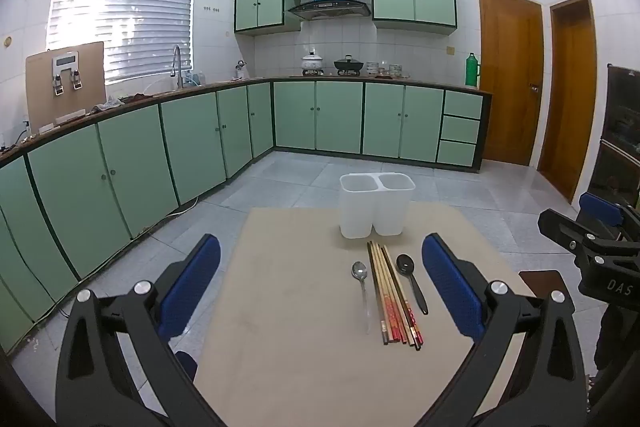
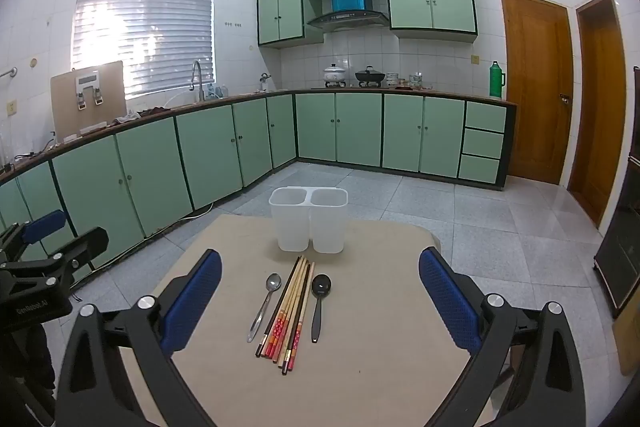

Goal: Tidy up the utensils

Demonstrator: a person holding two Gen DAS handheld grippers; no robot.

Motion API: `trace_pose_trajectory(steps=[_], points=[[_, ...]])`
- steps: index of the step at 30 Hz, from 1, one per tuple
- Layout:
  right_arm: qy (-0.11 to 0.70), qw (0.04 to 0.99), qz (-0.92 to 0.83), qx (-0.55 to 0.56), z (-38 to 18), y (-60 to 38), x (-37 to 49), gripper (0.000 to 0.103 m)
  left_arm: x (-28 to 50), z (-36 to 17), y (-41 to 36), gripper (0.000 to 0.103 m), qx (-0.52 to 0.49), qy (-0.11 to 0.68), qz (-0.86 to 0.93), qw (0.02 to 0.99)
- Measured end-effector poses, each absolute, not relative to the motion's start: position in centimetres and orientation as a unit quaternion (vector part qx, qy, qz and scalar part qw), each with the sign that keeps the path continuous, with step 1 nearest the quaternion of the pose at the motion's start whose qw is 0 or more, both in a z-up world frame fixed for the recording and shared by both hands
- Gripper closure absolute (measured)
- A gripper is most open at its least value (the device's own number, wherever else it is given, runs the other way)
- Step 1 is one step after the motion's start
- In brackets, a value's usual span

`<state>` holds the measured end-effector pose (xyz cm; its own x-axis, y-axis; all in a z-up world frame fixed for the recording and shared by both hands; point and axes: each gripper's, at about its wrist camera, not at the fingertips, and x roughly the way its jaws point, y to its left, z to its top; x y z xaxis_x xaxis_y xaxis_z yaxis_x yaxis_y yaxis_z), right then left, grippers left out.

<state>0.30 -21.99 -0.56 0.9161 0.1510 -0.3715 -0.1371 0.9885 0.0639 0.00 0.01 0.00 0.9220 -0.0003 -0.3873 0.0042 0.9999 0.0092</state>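
A white two-compartment utensil holder [image 1: 376, 205] [image 2: 308, 219] stands empty at the far side of the beige table [image 1: 300, 327] [image 2: 380, 347]. In front of it lie a metal spoon [image 1: 362, 289] [image 2: 266, 303], a bundle of several chopsticks [image 1: 390, 293] [image 2: 290, 311] and a black spoon [image 1: 412, 281] [image 2: 319, 301]. My left gripper [image 1: 320, 285] is open and empty, above the table's near left part. My right gripper [image 2: 320, 301] is open and empty, with the utensils showing between its blue pads [image 2: 192, 301]. Each gripper shows at the edge of the other's view.
The table stands on a grey tiled kitchen floor [image 1: 460, 187]. Green cabinets [image 1: 160, 155] run along the left and the back. Wooden doors [image 1: 510, 79] are at the right. A dark cabinet [image 1: 620, 135] stands at the far right.
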Motion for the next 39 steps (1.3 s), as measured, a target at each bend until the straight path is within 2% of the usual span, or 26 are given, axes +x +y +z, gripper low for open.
trace_pose_trajectory(steps=[39], points=[[0.191, 0.979, 0.073, 0.017, -0.54, -21.81, 0.13, 0.006, -0.05, 0.02, -0.02, 0.005, 0.008, 0.194, -0.001, 0.981]])
